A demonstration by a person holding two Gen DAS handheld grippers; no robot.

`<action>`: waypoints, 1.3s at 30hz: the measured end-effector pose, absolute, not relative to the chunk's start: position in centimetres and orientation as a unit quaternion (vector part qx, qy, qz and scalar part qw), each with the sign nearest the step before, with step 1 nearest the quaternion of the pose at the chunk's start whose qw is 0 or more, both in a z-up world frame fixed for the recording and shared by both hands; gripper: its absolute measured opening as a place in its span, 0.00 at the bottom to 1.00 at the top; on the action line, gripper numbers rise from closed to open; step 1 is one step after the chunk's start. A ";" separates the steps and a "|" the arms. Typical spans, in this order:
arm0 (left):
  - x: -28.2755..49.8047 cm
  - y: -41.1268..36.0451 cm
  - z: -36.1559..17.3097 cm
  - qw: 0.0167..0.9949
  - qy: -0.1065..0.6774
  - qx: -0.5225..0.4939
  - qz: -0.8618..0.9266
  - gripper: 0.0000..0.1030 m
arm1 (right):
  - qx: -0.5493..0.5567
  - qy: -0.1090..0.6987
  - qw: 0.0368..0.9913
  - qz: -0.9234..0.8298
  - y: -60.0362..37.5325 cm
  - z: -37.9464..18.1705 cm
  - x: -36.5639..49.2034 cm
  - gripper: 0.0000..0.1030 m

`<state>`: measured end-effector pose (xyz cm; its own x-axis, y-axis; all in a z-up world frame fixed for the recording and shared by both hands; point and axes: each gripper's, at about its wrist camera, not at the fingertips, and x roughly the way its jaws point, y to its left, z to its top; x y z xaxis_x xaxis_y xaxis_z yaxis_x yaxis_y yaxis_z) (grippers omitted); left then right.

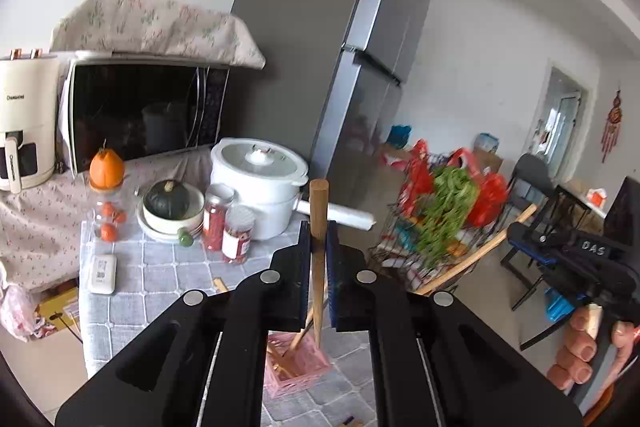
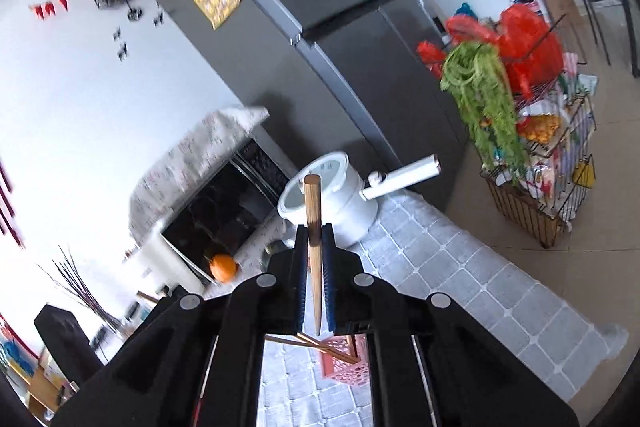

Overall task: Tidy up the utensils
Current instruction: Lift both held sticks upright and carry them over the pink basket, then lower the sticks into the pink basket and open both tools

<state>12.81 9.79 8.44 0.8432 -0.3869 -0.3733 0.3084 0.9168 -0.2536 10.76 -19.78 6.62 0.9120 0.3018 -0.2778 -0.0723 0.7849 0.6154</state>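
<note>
Item: left gripper (image 1: 319,239). Its jaws are closed on a wooden chopstick (image 1: 319,227), which is held near upright, blunt end up, tapered tip pointing down toward the table.

Item: right gripper (image 2: 315,247). It is likewise clamped on a second wooden chopstick (image 2: 313,223), also near upright with the tip down. In the left wrist view this gripper is seen at the right edge, held by a hand (image 1: 580,351), with its chopstick slanting across in front of a wire rack (image 1: 404,259) of groceries.

Item: pink basket (image 1: 294,367). A perforated container is set on the grey checked tablecloth (image 1: 168,267), below and between the grippers; several chopsticks (image 2: 320,345) are already lodged in it, leaning over its rim.

Item: surroundings. A white pot (image 1: 260,183), jars, a squash in a bowl and a microwave are ranged along the table's far side, clear of the work.

Step in hand, as judged: both utensils are gripped and carried above the table, not yet deposited.

Next move, as judged: each tip is to be brought over the basket's mouth and lowered inside before the jaws are released. The leaning chopsticks already there could be knocked, and the two grippers must be kept apart, one being served at a time.
</note>
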 end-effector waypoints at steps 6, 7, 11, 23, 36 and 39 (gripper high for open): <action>15.8 10.5 4.6 0.943 0.281 -0.097 -0.149 0.37 | 0.292 0.215 0.926 0.100 -17.8 5.1 13.5 0.07; 15.6 11.0 4.8 0.945 0.276 -0.105 -0.144 0.38 | 0.292 0.216 0.927 0.099 -17.6 5.0 13.7 0.07; 14.2 13.1 5.7 0.952 0.249 -0.126 -0.125 0.47 | 0.280 0.216 0.931 0.094 -16.6 5.0 14.1 0.07; 14.4 14.7 5.6 0.952 0.260 -0.123 -0.108 0.53 | 0.249 0.247 0.932 0.086 -13.1 3.6 17.4 0.16; 13.5 12.2 5.1 0.951 0.271 -0.091 -0.120 0.65 | 0.251 0.230 0.939 0.039 -15.6 3.1 15.0 0.64; 13.1 11.5 4.7 0.950 0.277 -0.084 -0.122 0.68 | 0.247 0.238 0.939 0.032 -16.0 2.9 14.1 0.67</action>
<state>13.11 11.46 4.67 0.8175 -0.2772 -0.5048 0.1843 0.9564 -0.2267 14.06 -15.99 2.89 0.8845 0.1772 -0.4317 0.0578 0.8763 0.4782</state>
